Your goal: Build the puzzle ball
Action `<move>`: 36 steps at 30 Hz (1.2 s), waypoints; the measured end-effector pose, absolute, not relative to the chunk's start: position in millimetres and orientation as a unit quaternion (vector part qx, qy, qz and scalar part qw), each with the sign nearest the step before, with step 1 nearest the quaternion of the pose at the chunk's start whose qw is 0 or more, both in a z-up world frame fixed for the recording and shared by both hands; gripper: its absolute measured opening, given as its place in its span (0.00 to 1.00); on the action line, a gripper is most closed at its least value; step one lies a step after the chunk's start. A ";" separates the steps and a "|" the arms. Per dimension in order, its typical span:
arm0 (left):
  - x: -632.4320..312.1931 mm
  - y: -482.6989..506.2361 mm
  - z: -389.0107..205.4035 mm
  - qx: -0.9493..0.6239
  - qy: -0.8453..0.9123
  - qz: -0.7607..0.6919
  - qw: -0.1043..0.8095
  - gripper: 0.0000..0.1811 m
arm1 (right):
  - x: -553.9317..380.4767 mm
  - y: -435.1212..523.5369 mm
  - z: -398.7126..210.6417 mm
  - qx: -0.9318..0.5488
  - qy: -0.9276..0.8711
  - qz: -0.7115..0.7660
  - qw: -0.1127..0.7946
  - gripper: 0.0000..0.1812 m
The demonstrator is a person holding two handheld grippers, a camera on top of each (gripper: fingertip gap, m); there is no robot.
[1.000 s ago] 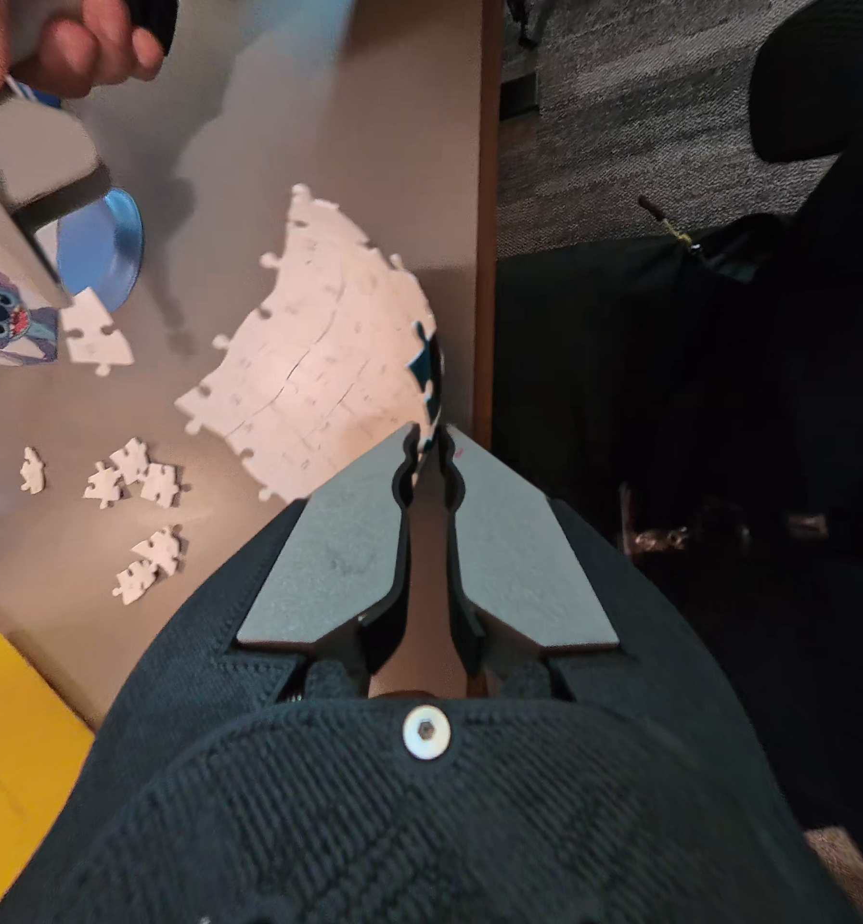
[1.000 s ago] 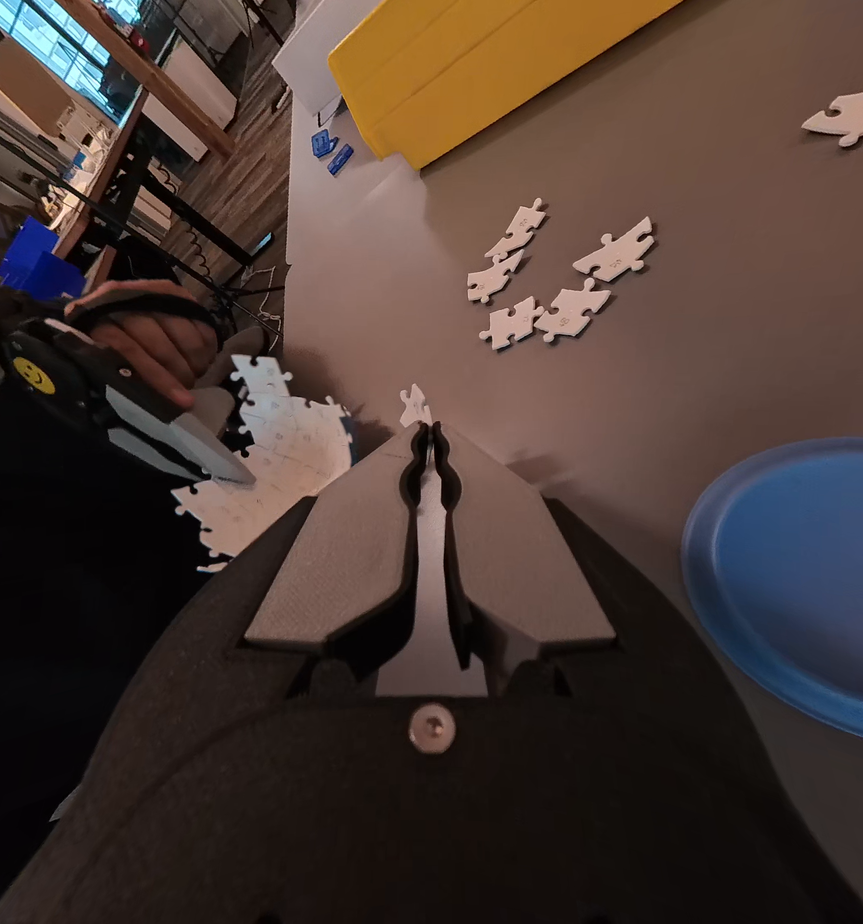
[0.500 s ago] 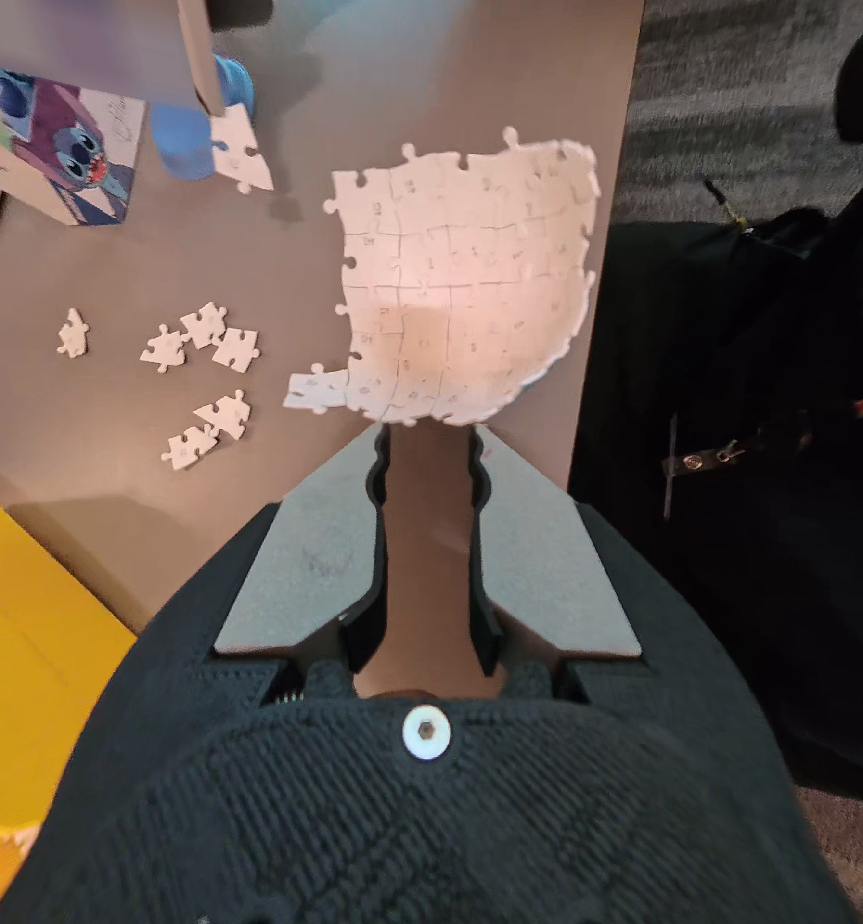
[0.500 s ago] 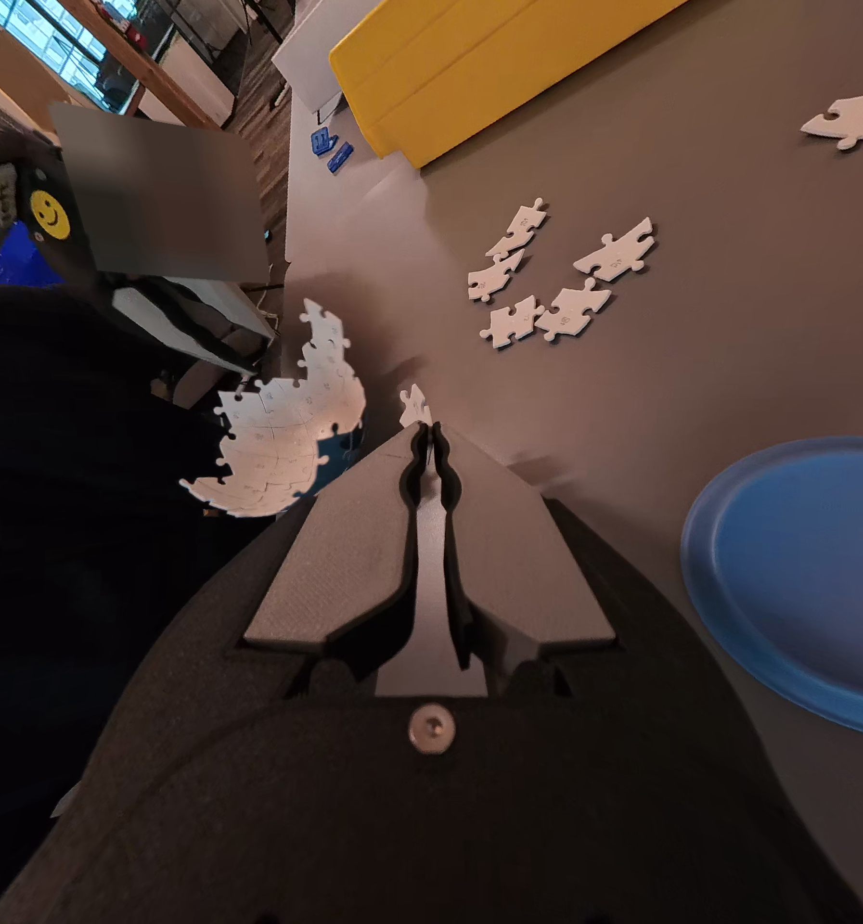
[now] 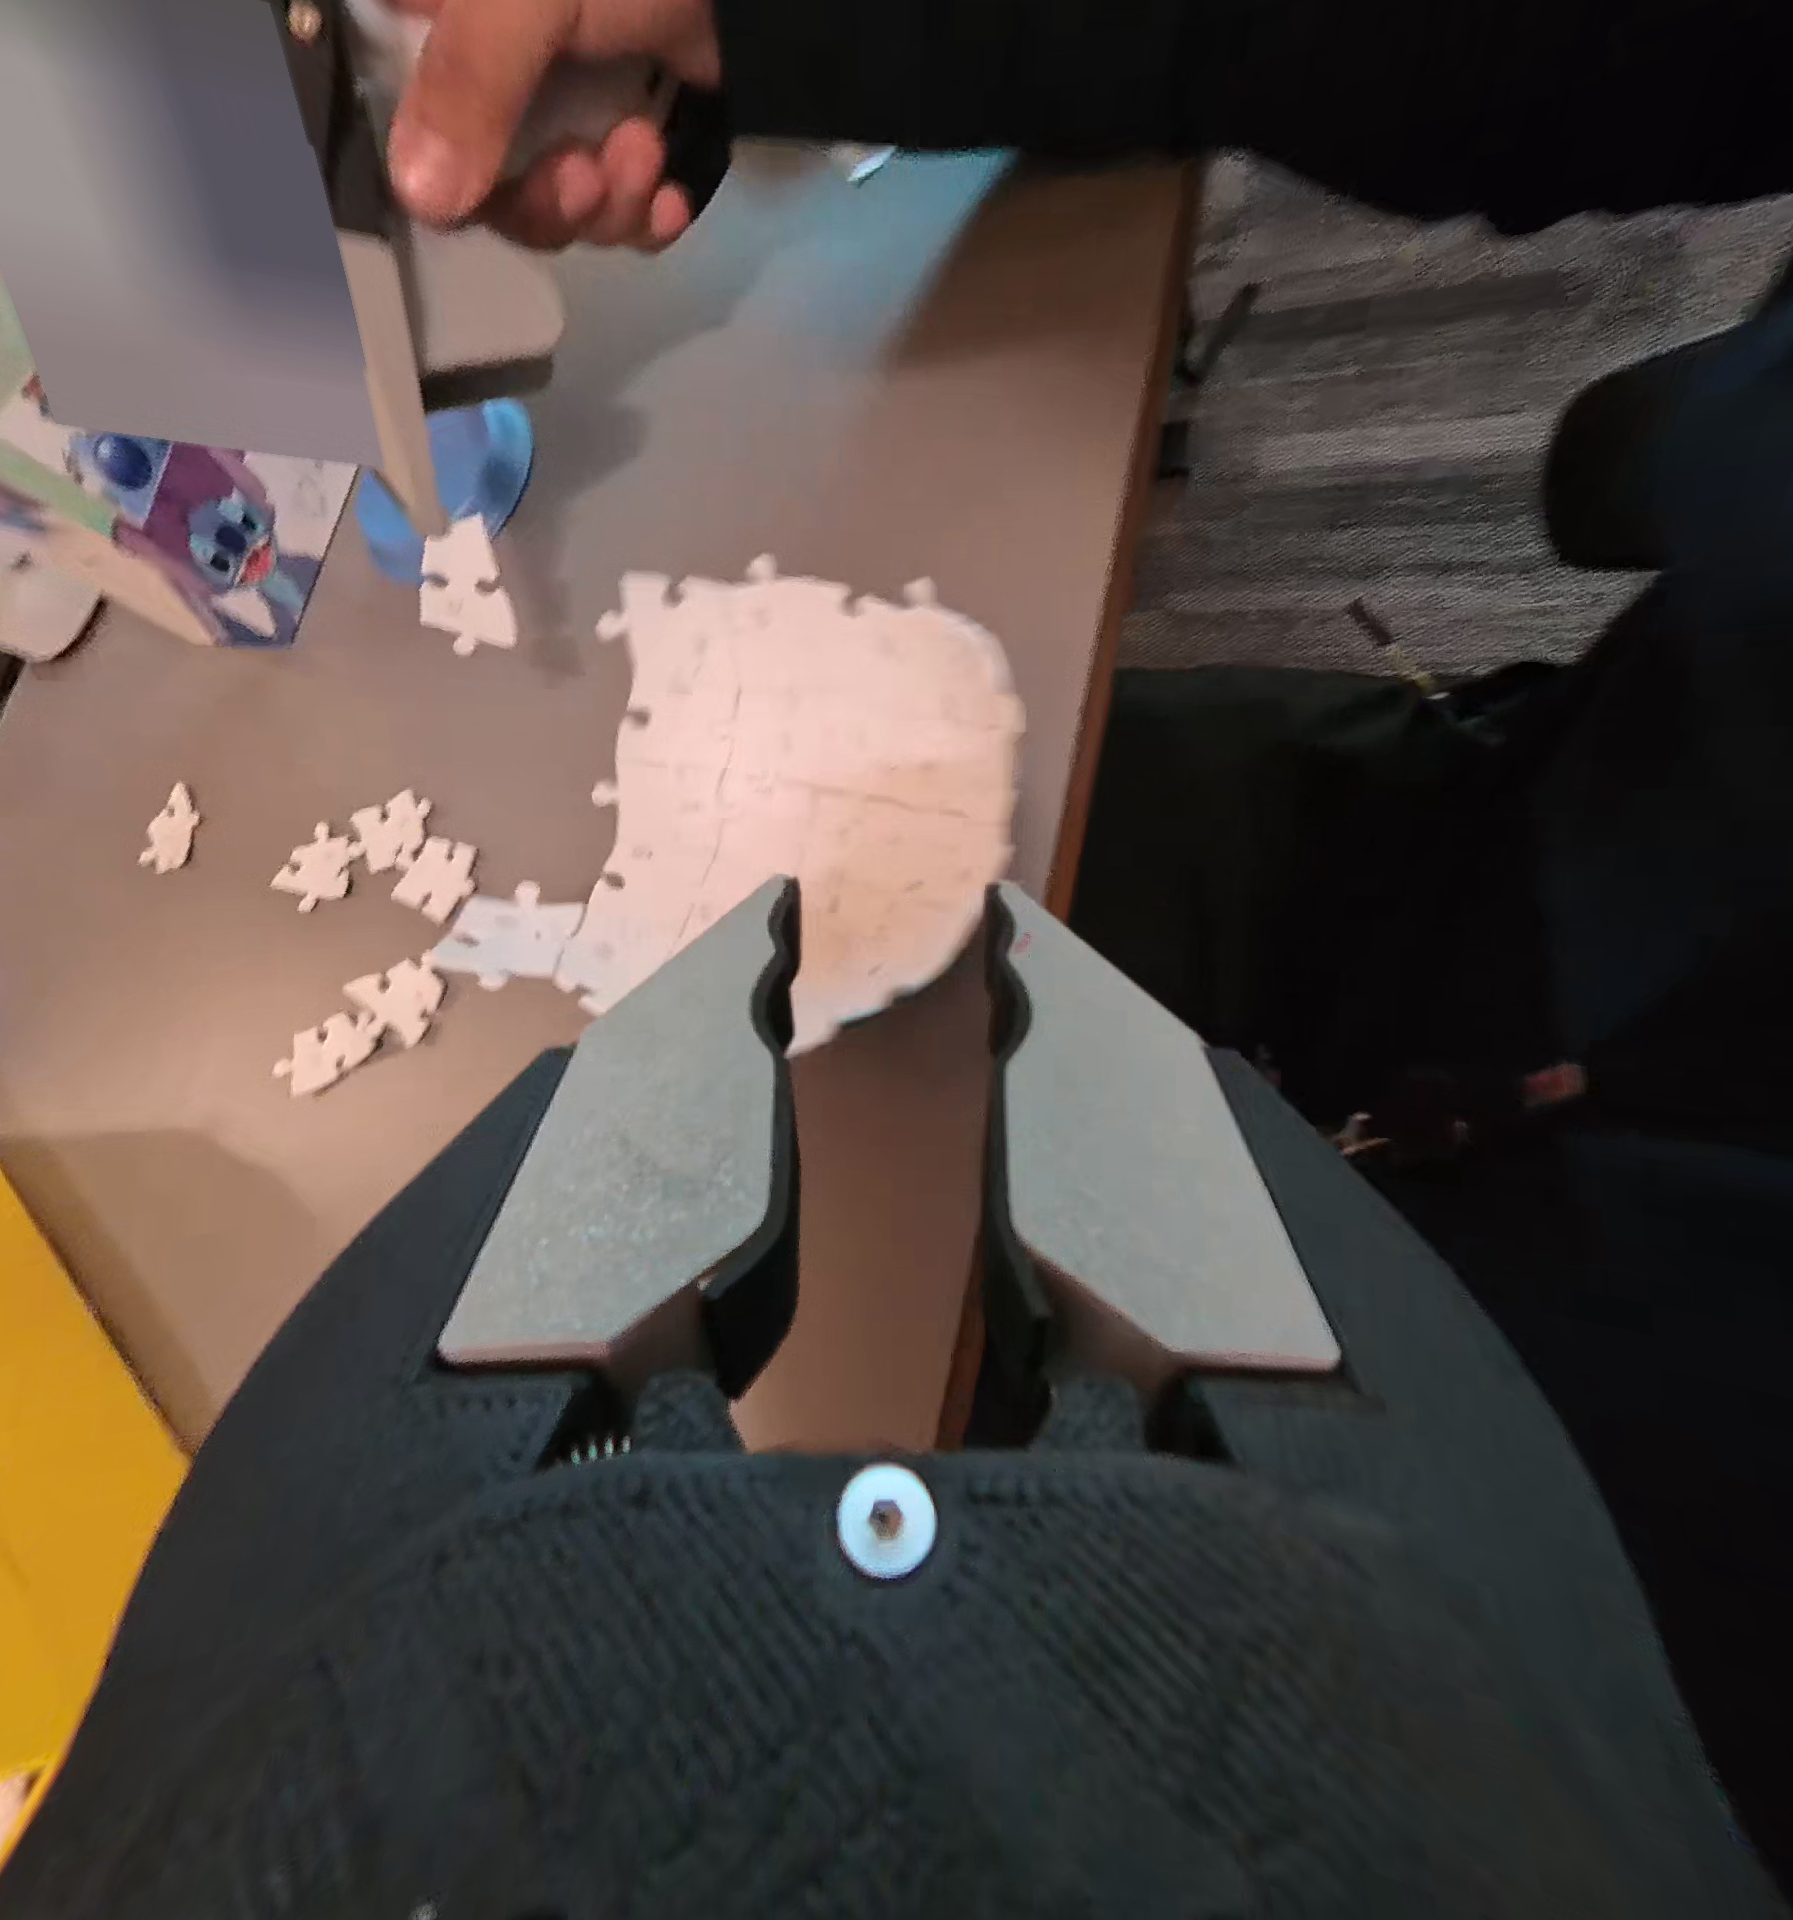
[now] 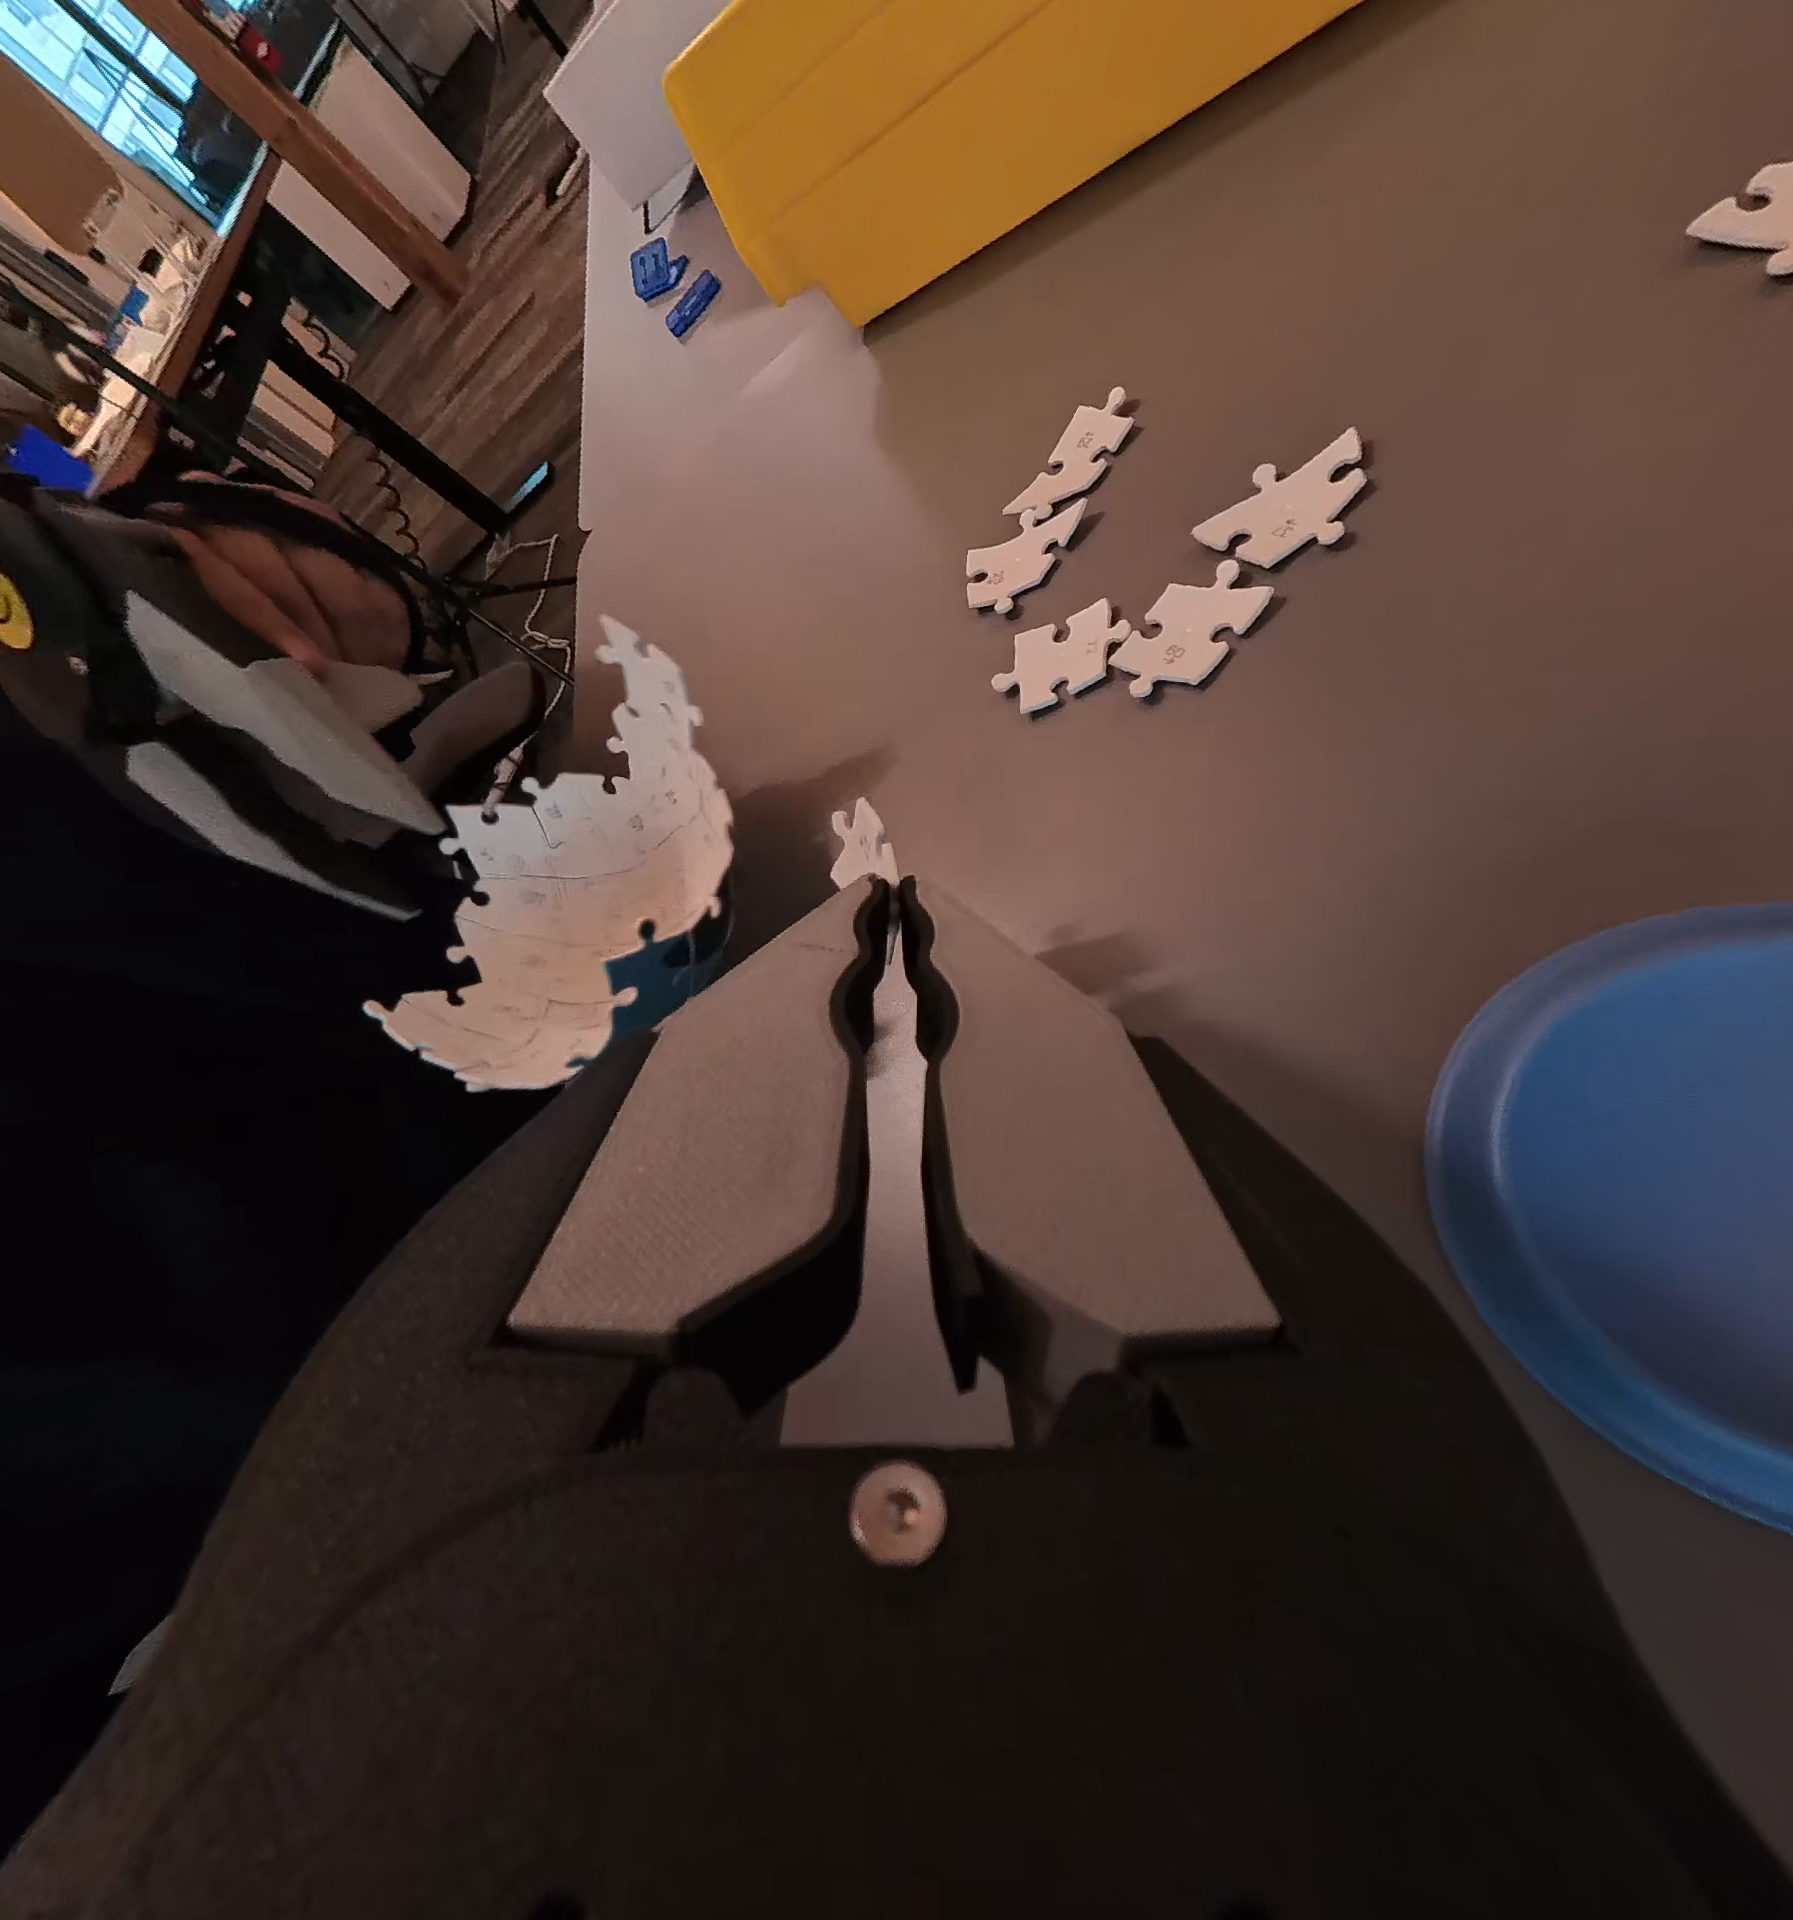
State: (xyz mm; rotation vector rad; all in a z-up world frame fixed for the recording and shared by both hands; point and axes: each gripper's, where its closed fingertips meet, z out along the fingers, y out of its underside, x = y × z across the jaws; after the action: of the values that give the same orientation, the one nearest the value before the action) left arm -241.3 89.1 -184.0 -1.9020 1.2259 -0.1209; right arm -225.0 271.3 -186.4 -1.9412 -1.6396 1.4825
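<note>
The half-built puzzle ball (image 5: 819,748) is a curved white shell. It sits by the table's right edge, inner side up. My left gripper (image 5: 892,914) is open, and the shell's near rim lies between its fingertips. In the right wrist view the shell (image 6: 580,914) stands at the left with a blue outer face, and the left gripper (image 6: 279,748) is against its rim. My right gripper (image 6: 892,894) is shut on a small white puzzle piece (image 6: 864,847). The left wrist view shows that held piece (image 5: 466,587) above the table, left of the shell.
Several loose white pieces (image 6: 1131,582) lie on the grey table (image 5: 819,416), left of the shell (image 5: 383,852). A blue plate (image 6: 1650,1195), a yellow box (image 6: 975,135) and a picture box (image 5: 217,540) stand around. The table edge (image 5: 1110,623) runs close beside the shell. My right gripper is the nearer one to the blue plate (image 6: 1650,1195): about 12 cm, against 30 cm.
My left gripper went from nearly shut at the shell's edge to open. The shell turned, and its near rim now lies between the fingers. My right gripper held still with its piece.
</note>
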 end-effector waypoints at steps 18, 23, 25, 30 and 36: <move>-296.3 117.6 -189.0 -0.789 0.450 0.025 0.416 0.18 | -222.2 273.4 -187.4 -0.668 -0.548 0.491 0.111 0.00; -279.5 97.0 -164.5 -0.771 0.462 -0.027 0.437 0.19 | -221.0 275.7 -189.6 -0.672 -0.548 0.484 0.114 0.00; -264.9 87.6 -165.3 -0.767 0.475 -0.060 0.427 0.20 | -220.8 276.3 -189.4 -0.673 -0.546 0.486 0.114 0.00; -244.8 83.2 -184.3 -0.754 0.523 -0.034 0.395 0.22 | -219.8 278.0 -189.7 -0.675 -0.542 0.487 0.117 0.00; -214.9 77.0 -202.5 -0.746 0.544 -0.035 0.383 0.18 | -217.4 280.2 -190.1 -0.678 -0.535 0.489 0.123 0.00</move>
State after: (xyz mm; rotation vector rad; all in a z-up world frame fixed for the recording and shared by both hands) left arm -214.9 77.0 -202.5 -1.9019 1.3864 -0.0884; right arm -217.4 280.2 -190.1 -1.9787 -1.5595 1.4270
